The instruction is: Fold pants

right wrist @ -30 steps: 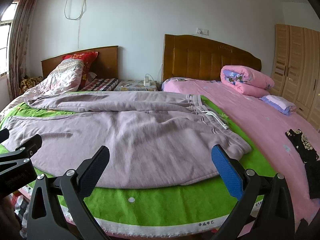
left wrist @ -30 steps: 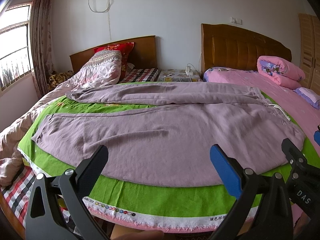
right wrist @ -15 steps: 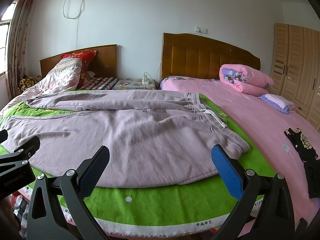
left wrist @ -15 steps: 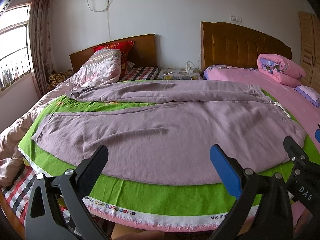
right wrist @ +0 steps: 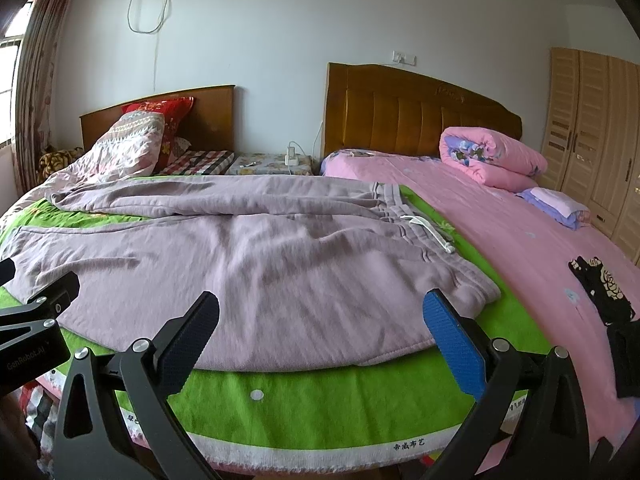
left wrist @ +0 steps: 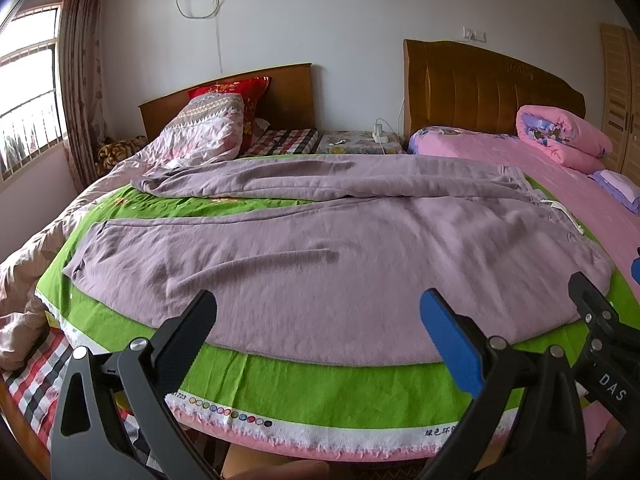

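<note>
**A:** What's seen up close?

**B:** The left hand-held gripper (left wrist: 318,332) is held with its jaws spread wide, nothing between them, just short of the near bed edge. Same deal for the right hand-held gripper (right wrist: 320,332): spread wide, nothing gripped.

**A:** And the pants?

**B:** The mauve pants (left wrist: 320,264) are laid flat on a green sheet (left wrist: 304,384) that's spread over the bed. The waistband with its white drawstring (right wrist: 434,234) is seen at the right end, the legs are run off to the left. The nearer leg is laid out fairly smooth; the farther one is bunched and creased along the back.

**A:** Anything behind?

**B:** A pink sheet (right wrist: 520,248) is seen to the right with a rolled pink quilt (right wrist: 492,156) on it. Two wooden headboards are set against the white wall, a red pillow (left wrist: 236,90) at the left one.
</note>
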The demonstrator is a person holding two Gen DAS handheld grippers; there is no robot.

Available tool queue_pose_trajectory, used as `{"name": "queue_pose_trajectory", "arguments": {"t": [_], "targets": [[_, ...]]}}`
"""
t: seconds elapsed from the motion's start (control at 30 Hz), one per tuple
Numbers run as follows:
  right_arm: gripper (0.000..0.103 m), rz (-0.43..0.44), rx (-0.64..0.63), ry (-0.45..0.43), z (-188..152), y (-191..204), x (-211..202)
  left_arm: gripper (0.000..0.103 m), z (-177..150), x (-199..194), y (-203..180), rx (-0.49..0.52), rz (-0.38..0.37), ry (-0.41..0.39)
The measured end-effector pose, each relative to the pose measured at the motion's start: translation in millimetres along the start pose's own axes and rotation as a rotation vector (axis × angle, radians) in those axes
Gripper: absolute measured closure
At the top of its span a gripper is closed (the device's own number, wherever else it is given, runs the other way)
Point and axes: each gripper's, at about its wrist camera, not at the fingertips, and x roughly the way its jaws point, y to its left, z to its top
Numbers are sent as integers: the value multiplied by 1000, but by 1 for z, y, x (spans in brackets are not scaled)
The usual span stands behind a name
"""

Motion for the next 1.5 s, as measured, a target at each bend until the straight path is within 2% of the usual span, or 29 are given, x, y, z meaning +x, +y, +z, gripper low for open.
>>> {"name": "queue_pose_trajectory", "arguments": {"t": [0.83, 0.93, 0.97, 1.07, 1.13, 1.23, 1.3, 1.43, 1.5], "targets": [[4, 1, -2, 3, 0, 1, 1, 1, -3, 4, 5, -7, 11, 16], [4, 10, -16, 2, -1, -2, 3, 1, 1, 8, 4, 23, 7, 15], [4, 25, -35, -3, 1, -4, 6, 1, 7, 13, 3, 61, 21, 14], [4, 37, -100, -44, 19, -17, 22, 1, 40, 32, 1, 211, 29, -39], [4, 49, -143, -79, 47, -31, 40, 1, 74, 48, 2, 302, 102, -104], [4, 96, -111, -67, 107, -68, 82, 1, 129, 69, 11, 337, 166, -165], [4, 112, -54, -71, 146, -96, 108, 1, 170, 88, 19, 340, 189, -153], [4, 259, 80, -100, 212, -148, 156, 1, 237, 145, 27, 419, -19, -22], [4, 334, 46, -81, 235, -158, 189, 2, 256, 174, 27, 460, -82, -48]]}}
